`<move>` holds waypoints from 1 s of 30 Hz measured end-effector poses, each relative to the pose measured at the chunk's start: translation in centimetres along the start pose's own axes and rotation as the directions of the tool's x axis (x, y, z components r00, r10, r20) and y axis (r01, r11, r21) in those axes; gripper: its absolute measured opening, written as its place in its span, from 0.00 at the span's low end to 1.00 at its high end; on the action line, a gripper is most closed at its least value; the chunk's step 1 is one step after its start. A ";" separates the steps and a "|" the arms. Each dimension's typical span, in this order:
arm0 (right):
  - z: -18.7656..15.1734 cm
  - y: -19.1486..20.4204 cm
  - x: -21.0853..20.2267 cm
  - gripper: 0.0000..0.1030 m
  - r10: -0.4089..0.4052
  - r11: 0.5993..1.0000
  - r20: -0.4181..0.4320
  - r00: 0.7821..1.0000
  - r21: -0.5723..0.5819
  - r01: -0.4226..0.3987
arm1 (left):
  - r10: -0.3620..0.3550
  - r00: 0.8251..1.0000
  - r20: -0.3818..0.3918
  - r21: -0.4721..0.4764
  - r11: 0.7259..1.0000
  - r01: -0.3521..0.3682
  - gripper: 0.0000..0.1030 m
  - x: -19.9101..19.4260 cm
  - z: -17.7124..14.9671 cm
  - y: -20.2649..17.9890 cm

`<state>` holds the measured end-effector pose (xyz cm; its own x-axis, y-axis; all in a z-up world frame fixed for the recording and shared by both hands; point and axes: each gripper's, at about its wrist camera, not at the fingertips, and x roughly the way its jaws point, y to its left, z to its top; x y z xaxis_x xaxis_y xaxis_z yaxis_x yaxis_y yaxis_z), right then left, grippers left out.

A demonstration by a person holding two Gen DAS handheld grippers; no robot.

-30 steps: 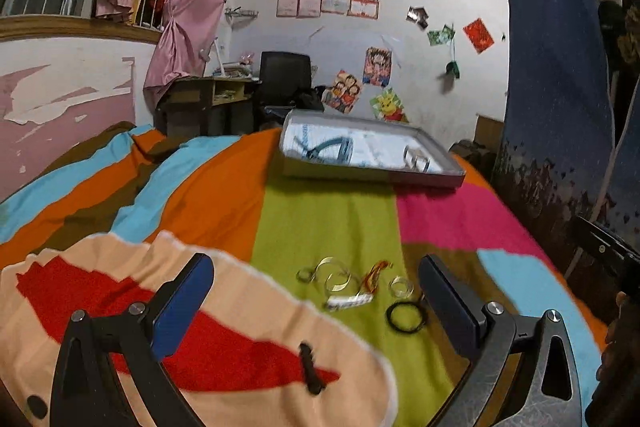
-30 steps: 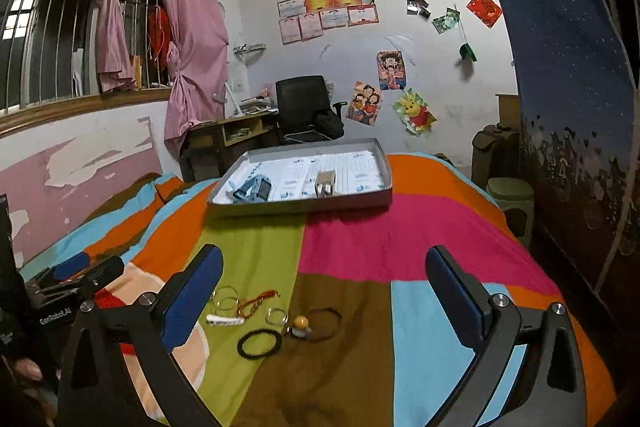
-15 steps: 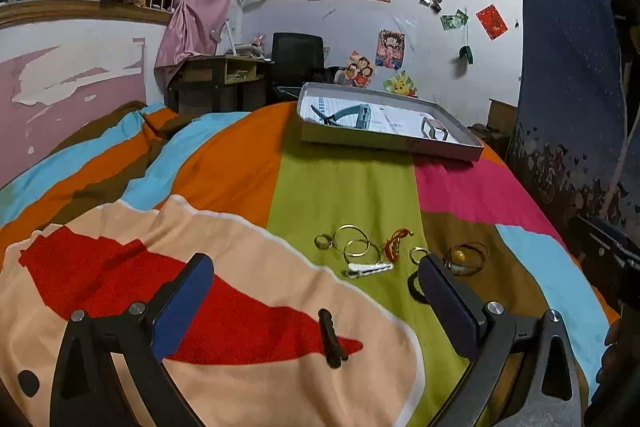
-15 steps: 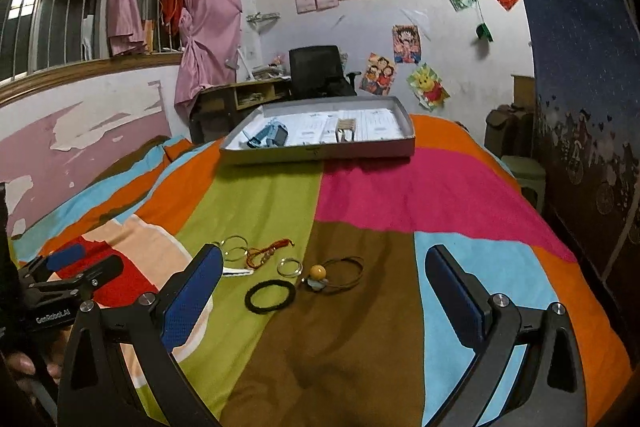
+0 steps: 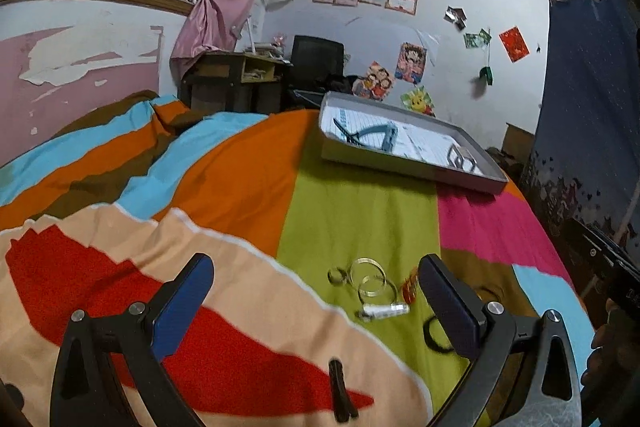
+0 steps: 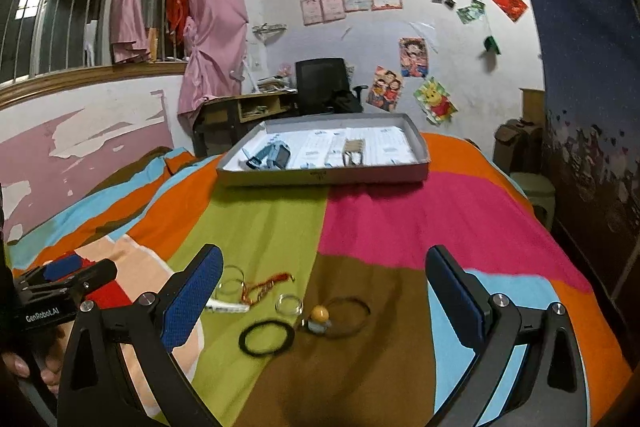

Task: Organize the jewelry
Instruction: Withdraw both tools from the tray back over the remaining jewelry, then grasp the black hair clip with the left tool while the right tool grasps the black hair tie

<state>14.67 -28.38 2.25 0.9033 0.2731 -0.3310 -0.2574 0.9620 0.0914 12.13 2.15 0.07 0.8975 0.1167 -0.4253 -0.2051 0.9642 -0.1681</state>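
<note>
Loose jewelry lies on the striped bedspread: clear bangles (image 5: 370, 281), a silver clip (image 5: 384, 310), a red cord (image 6: 266, 285), a clear ring (image 6: 290, 304), a black ring (image 6: 266, 338) and a thin bracelet with a yellow bead (image 6: 320, 314). A black pin (image 5: 340, 391) lies apart on the red patch. My left gripper (image 5: 316, 303) is open, above the bed just left of the cluster. My right gripper (image 6: 322, 299) is open, with the cluster low between its fingers. A grey tray (image 6: 320, 175) at the far end holds a blue item and a small metal piece.
The left gripper (image 6: 60, 281) and a hand show at the right wrist view's left edge. A dark blue curtain (image 6: 580, 67) hangs on the right. A desk and black chair (image 6: 320, 83) stand behind the bed. The pink wall (image 5: 80, 75) runs along the left.
Both grippers have come a little nearer the jewelry, which now sits lower in both views. The left view has rolled. Both stay open and no piece has moved.
</note>
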 end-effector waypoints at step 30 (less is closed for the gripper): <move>-5.4 0.4 9.5 0.41 0.282 0.959 -0.396 0.874 0.122 -0.255 | -0.145 0.929 -0.340 0.109 0.975 0.192 0.56 2.3 -5.2 -1.4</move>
<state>21.25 -25.42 -5.91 0.5803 0.5091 -0.6356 -0.4352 0.8536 0.2863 12.44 -0.18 -5.30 0.7309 -0.1121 -0.6732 0.0148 0.9888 -0.1487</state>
